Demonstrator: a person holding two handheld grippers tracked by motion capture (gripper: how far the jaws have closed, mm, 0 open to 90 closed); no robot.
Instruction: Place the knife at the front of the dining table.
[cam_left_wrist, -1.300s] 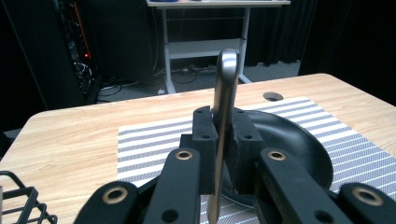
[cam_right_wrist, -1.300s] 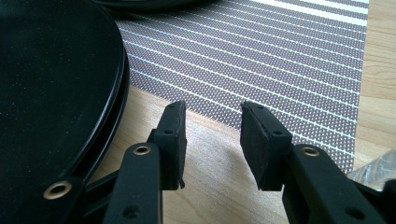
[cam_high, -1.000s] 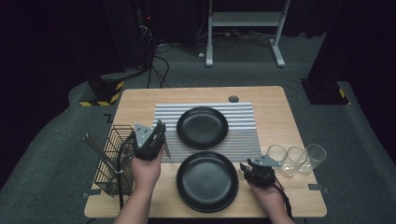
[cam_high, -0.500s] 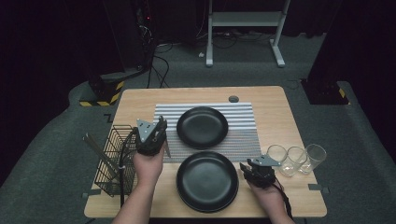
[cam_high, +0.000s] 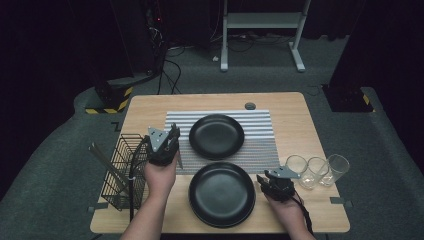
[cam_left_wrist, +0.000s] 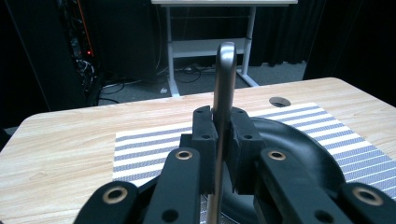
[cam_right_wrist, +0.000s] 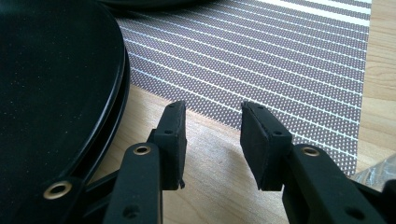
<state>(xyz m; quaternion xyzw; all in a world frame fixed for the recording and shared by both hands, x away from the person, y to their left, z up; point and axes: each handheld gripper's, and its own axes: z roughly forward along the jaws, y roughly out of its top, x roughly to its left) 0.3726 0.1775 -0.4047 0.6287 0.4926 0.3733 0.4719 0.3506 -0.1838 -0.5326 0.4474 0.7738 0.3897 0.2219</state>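
The left gripper (cam_high: 169, 141) is clamped on a metal utensil handle (cam_left_wrist: 224, 88), which stands upright between its jaws, above the left edge of the striped placemat (cam_high: 260, 145); which utensil it is I cannot tell, since its working end is hidden. The right gripper (cam_right_wrist: 212, 135) rests low on the table (cam_high: 320, 215), jaws apart with nothing between them, just right of the near black plate (cam_high: 221, 193). The far black plate (cam_high: 216, 136) sits on the placemat. The wire basket (cam_high: 120, 172) at the left holds a few long utensils. Three glasses (cam_high: 316, 170) stand at the right.
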